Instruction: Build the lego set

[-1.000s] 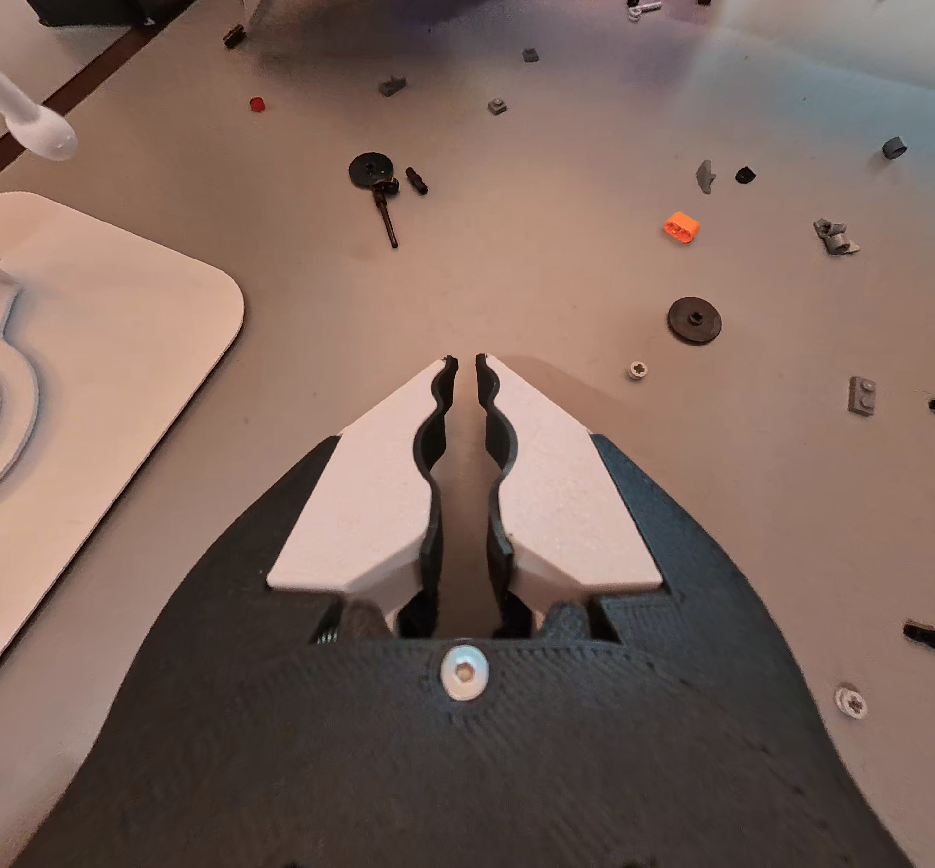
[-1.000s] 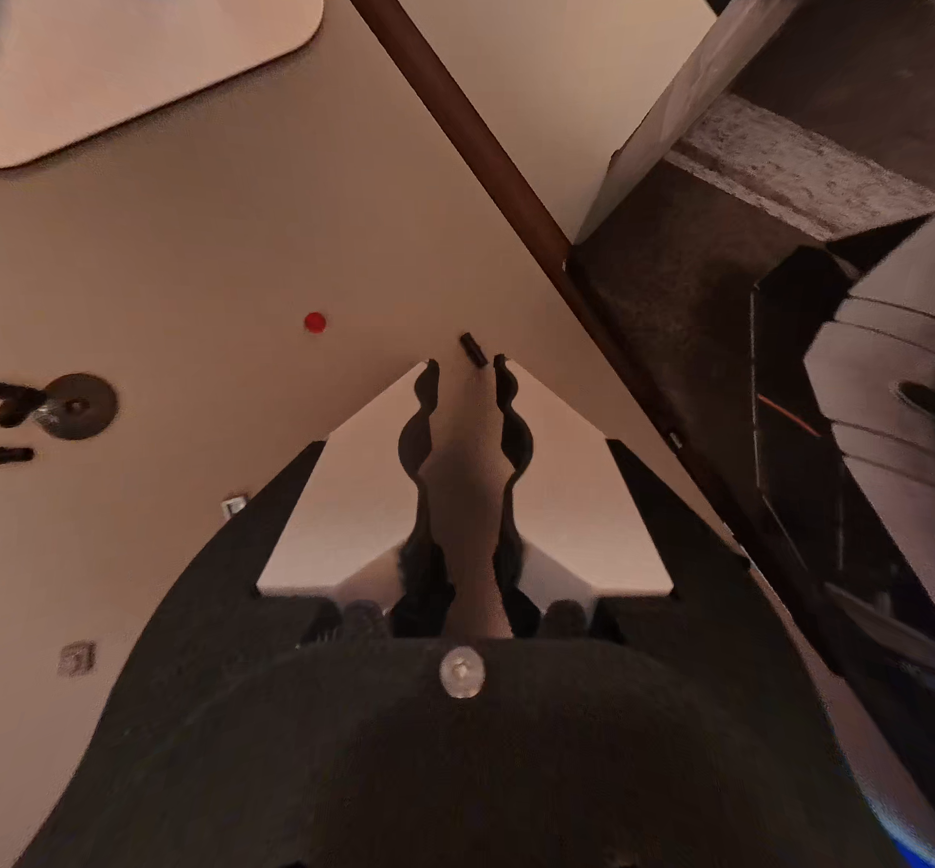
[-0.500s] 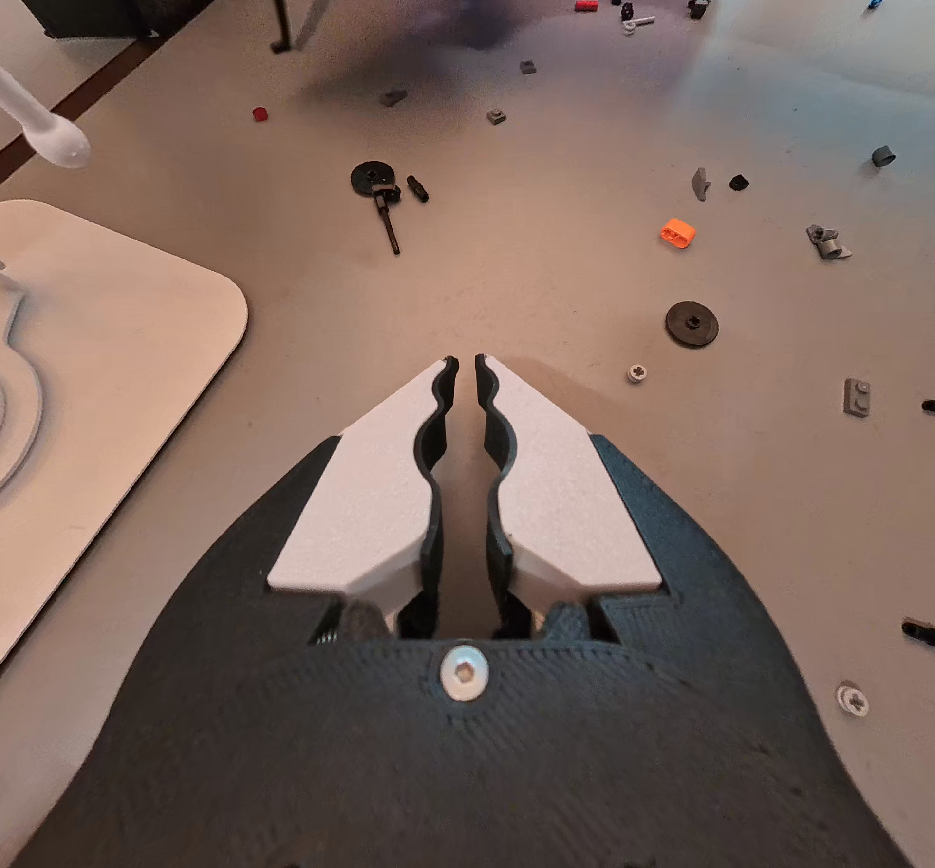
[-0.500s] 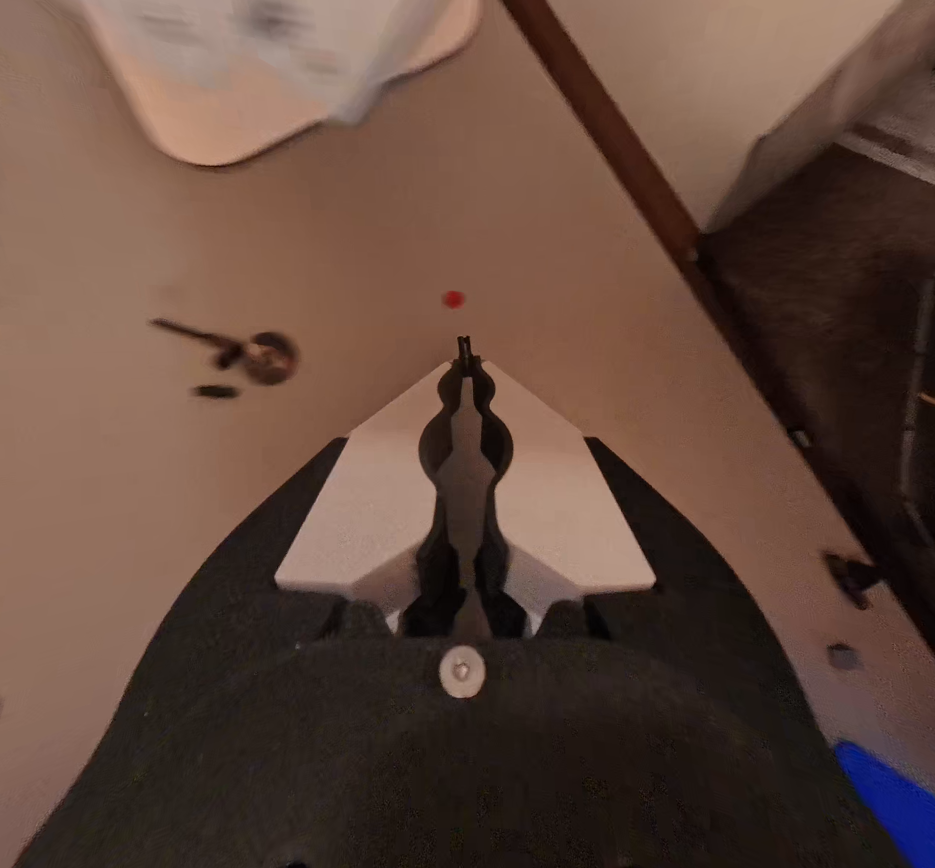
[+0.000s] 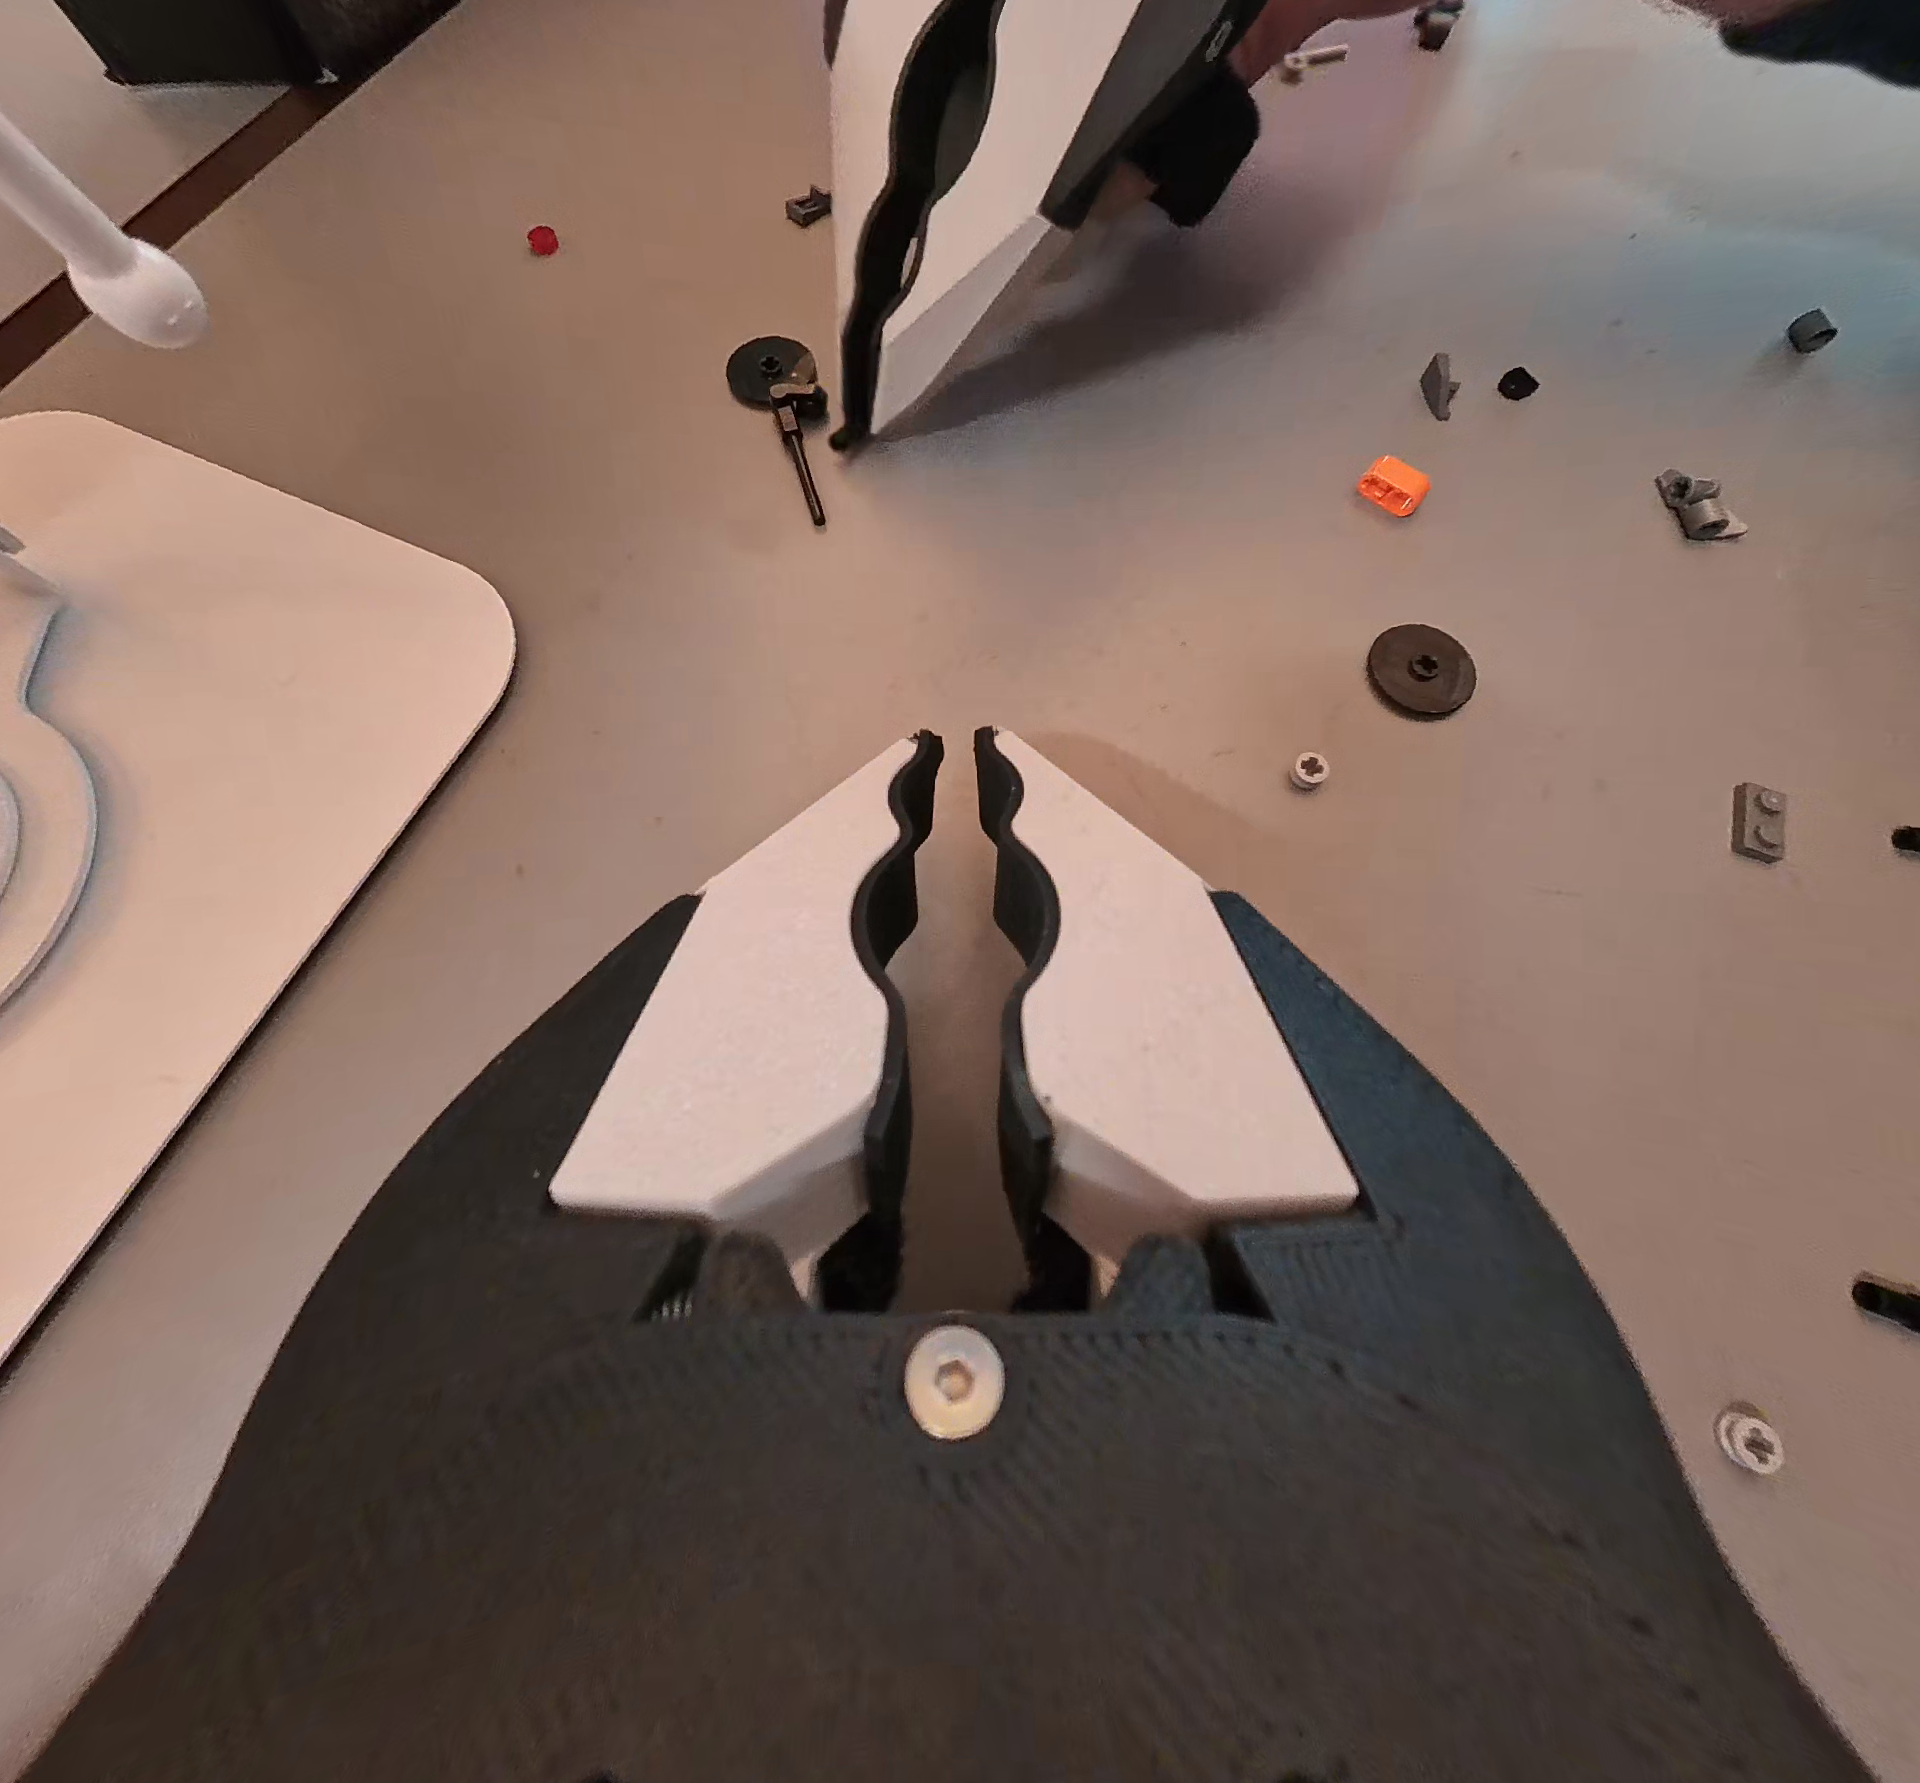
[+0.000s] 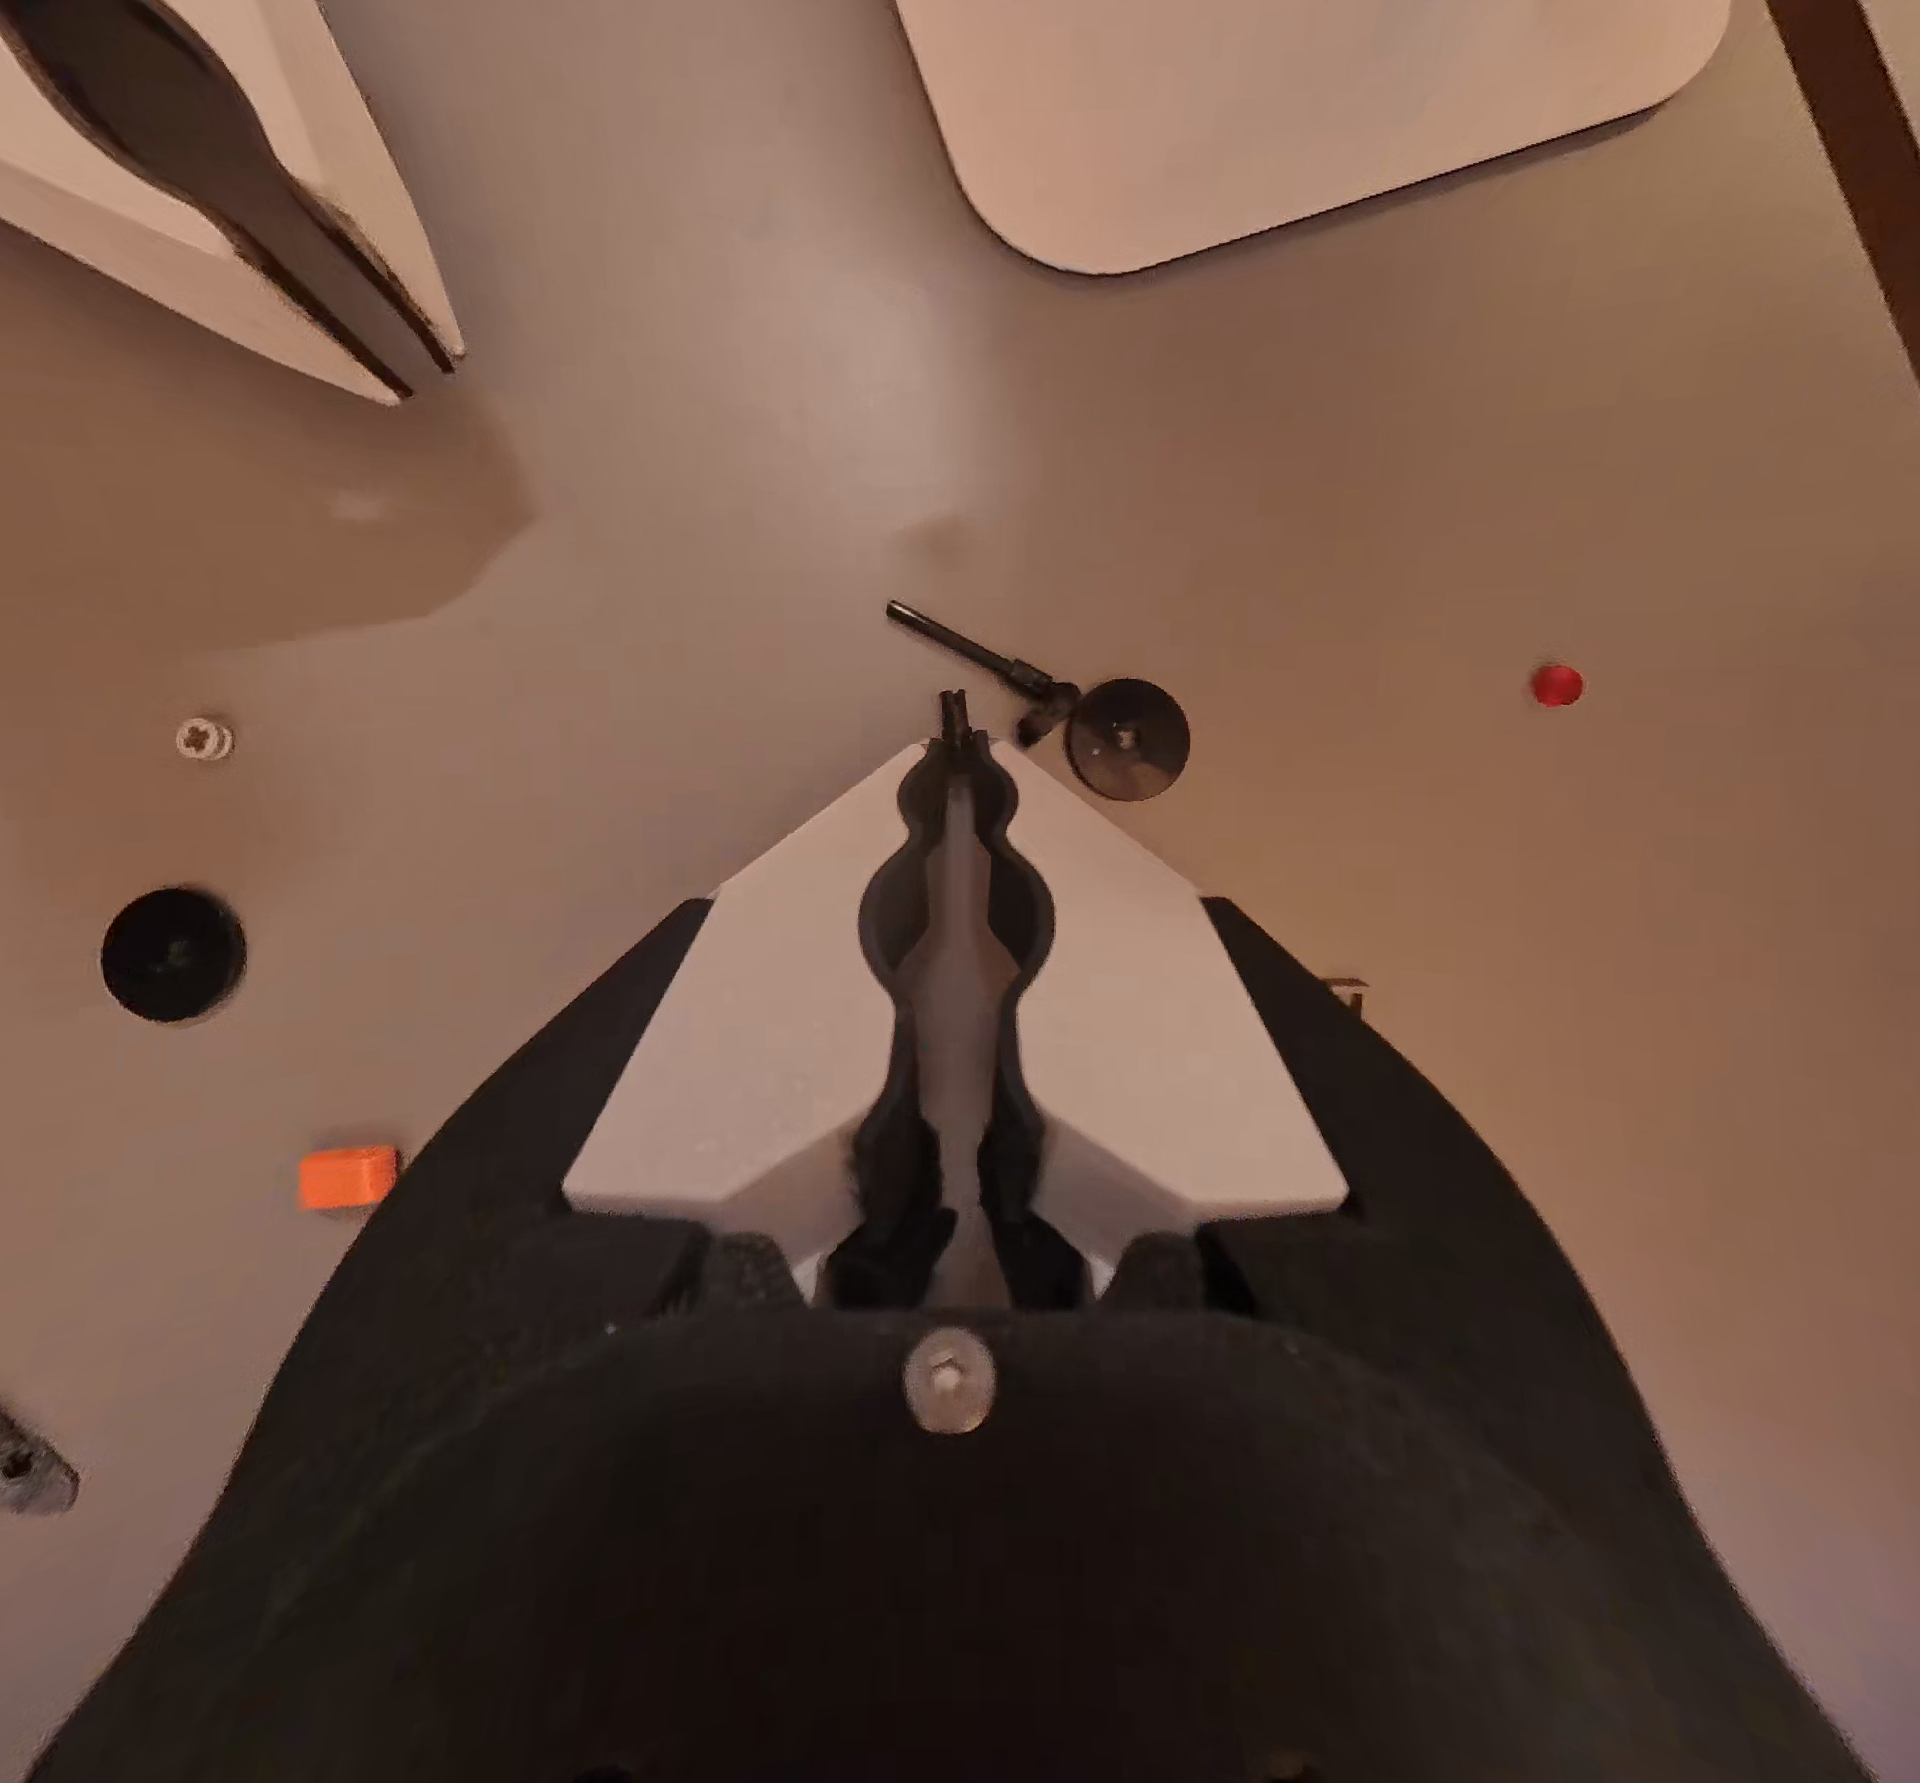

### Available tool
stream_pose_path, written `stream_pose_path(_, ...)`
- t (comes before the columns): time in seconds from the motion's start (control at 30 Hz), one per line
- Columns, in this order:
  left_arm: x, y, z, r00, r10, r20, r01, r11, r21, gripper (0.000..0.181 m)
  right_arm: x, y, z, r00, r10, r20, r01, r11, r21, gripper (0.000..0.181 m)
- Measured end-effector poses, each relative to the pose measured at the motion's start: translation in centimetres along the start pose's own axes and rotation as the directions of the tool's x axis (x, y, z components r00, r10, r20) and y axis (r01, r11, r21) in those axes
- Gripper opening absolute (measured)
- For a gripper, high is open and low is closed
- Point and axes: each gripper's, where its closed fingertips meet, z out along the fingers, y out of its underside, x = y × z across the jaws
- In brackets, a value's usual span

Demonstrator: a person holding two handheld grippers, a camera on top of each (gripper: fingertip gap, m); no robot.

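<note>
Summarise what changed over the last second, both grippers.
The right gripper shut on a small black pin near the table edge, then carried it to just beside the black disc with its axle; in the left wrist view it came down from the far edge. The left gripper stayed slightly open, empty and in place. Loose pieces such as the orange piece did not move.

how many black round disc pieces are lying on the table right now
2. One black disc lies beside the black axle, close to the right gripper tip. The other black disc lies alone, below the orange piece. The grippers may hide others.
</note>
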Motion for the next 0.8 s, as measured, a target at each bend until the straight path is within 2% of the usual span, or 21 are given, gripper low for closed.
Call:
stream_pose_path(0.1, 0.0, 0.0, -0.1, 1.0, 0.0, -0.002, 0.0, 1.0, 0.004, 0.005, 0.1, -0.6, -0.4, 1.0, 0.021, -0.003, -0.021, 0.999, 0.039, 0.015)
stream_pose_path(0.17, 0.0, -0.1, -0.1, 1.0, -0.002, -0.002, 0.002, 1.0, 0.006, 0.005, 0.5, -0.9, -1.0, 0.999, 0.04, -0.019, -0.039, 0.998, 0.059, 0.018)
stream_pose_path(0.27, -0.1, -0.1, -0.2, 1.0, -0.006, 0.0, 0.006, 1.0, 0.009, 0.005, 4.6, -0.8, -3.7, 0.973, 0.128, -0.19, -0.107, 0.987, 0.117, 0.018)
stream_pose_path(0.33, -0.3, -0.1, -0.3, 1.0, -0.013, 0.003, 0.013, 1.0, 0.014, 0.005, 9.2, 0.1, -6.0, 0.903, 0.294, -0.312, -0.237, 0.949, 0.209, 0.03)
stream_pose_path(0.43, -0.3, -0.3, -0.4, 1.0, -0.022, 0.0, 0.022, 0.999, 0.025, 0.005, 15.8, 2.9, -8.9, 0.743, 0.497, -0.448, -0.366, 0.862, 0.35, 0.035)
stream_pose_path(0.5, -0.3, -0.3, -0.3, 1.0, -0.02, -0.003, 0.02, 0.999, 0.025, 0.005, 19.2, 5.9, -9.1, 0.624, 0.571, -0.534, -0.444, 0.821, 0.358, 0.041)
stream_pose_path(0.57, -0.1, -0.3, -0.3, 1.0, -0.018, -0.008, 0.019, 0.999, 0.026, 0.005, 21.3, 7.3, -8.8, 0.558, 0.617, -0.555, -0.48, 0.786, 0.39, 0.045)
stream_pose_path(0.6, -0.1, -0.4, -0.2, 1.0, -0.018, -0.009, 0.018, 0.999, 0.026, 0.005, 22.2, 8.1, -8.7, 0.518, 0.624, -0.585, -0.496, 0.776, 0.389, 0.053)
stream_pose_path(0.67, -0.1, -0.4, -0.3, 1.0, -0.018, -0.013, 0.018, 0.999, 0.028, 0.005, 23.3, 8.7, -8.1, 0.485, 0.641, -0.595, -0.528, 0.757, 0.385, 0.059)
stream_pose_path(0.73, -0.1, -0.4, -0.3, 1.0, -0.02, -0.017, 0.021, 0.999, 0.031, 0.005, 24.6, 9.3, -8.1, 0.446, 0.633, -0.632, -0.538, 0.754, 0.376, 0.058)
stream_pose_path(0.8, 0.0, -0.4, -0.3, 1.0, -0.018, -0.02, 0.018, 0.999, 0.031, 0.005, 25.5, 10.0, -7.7, 0.441, 0.625, -0.644, -0.564, 0.751, 0.344, 0.057)
